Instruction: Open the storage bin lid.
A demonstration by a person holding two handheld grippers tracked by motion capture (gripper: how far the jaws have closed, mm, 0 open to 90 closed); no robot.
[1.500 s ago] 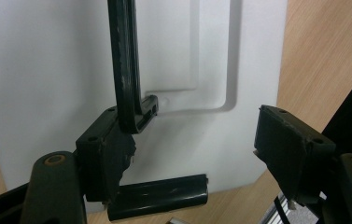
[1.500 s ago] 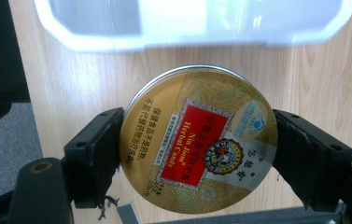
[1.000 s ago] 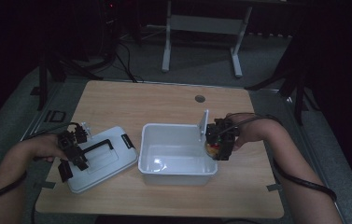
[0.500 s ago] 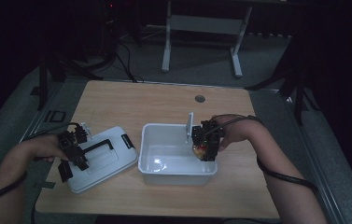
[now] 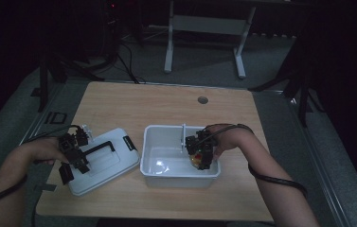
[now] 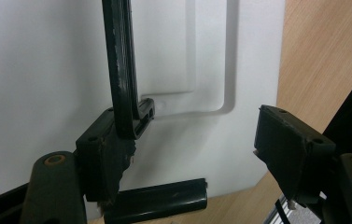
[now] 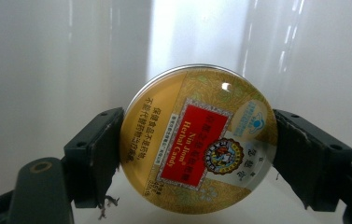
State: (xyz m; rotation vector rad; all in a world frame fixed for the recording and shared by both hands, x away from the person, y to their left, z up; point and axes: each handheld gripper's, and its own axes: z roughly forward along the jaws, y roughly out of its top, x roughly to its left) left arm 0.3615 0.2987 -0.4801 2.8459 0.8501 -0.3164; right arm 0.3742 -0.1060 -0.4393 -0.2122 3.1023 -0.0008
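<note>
Right gripper (image 7: 197,154) clamps a tin (image 7: 198,140) inside the bin (image 5: 155,165).
Left gripper (image 6: 187,154), jaws apart, rests over the lid (image 5: 114,163); wooden table (image 5: 166,101), apparently dim room.

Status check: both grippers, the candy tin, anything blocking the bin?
Right gripper shut on herbal candy tin, inside white bin. Left gripper open over bin lid, one jaw against its black handle. Nothing in the way.

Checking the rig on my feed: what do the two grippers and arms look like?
Both grippers, left and right, are black, with blocky two-jaw heads, screw holes in the pads and worn, frayed pad edges. A black cable trails from each along the forearm. The forearms are bare, no sleeves in view.
</note>
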